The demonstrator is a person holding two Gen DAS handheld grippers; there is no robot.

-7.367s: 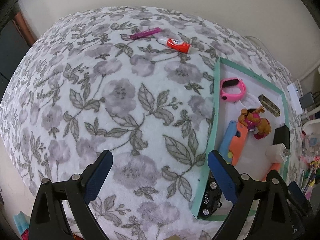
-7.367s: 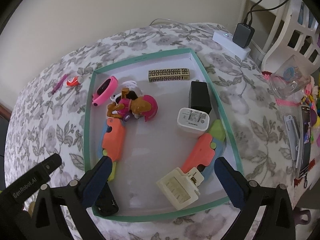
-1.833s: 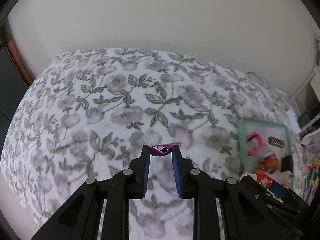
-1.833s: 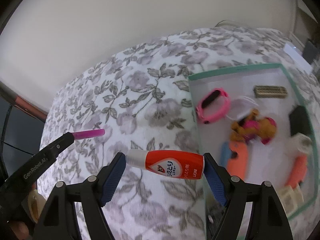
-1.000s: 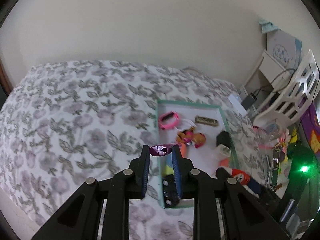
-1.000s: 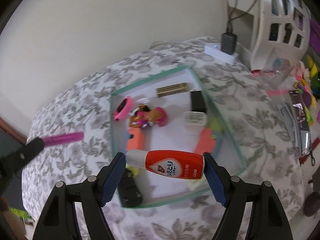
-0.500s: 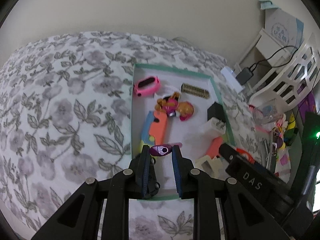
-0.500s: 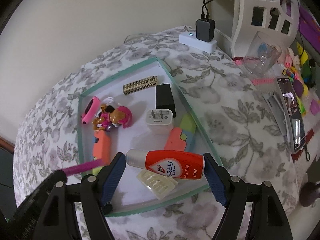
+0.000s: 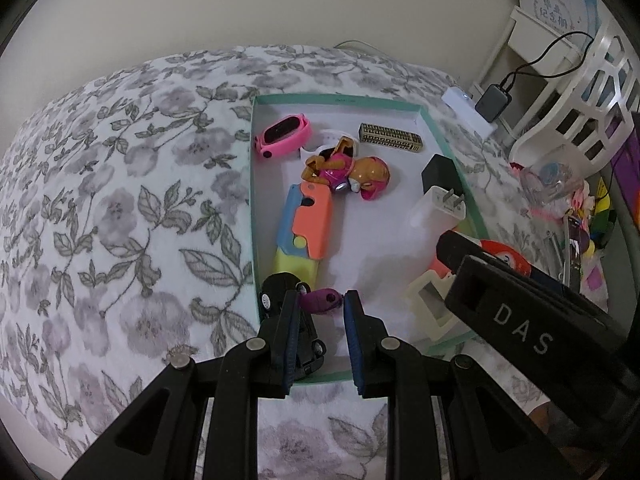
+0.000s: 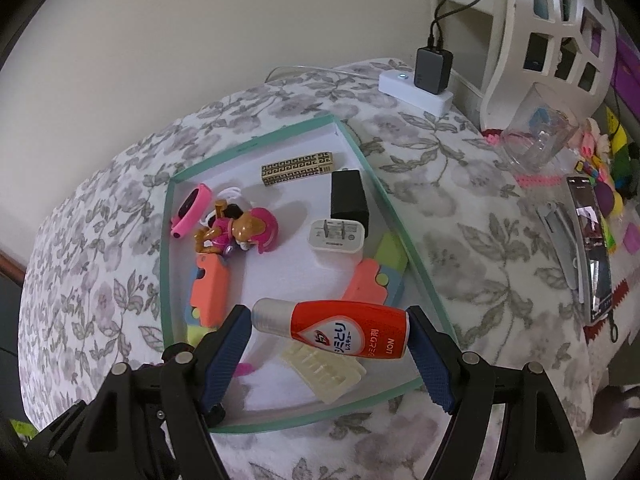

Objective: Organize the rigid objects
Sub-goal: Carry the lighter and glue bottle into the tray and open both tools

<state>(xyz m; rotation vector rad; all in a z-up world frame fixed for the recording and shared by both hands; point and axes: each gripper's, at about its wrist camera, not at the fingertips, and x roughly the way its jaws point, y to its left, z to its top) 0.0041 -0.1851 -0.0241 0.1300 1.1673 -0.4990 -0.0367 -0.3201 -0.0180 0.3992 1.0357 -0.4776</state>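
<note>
Left gripper (image 9: 320,306) clamped on purple pen (image 9: 321,300), right gripper (image 10: 330,330) clamped endwise on red-labelled bottle (image 10: 340,334), both poised above green-rimmed tray (image 9: 338,99), toys and chargers beyond fingertips, black toy car (image 9: 276,294) just left of left pads.

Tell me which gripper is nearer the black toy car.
Left. The left gripper hangs right over the black toy car; the right gripper hovers toward the tray's other side.
</note>
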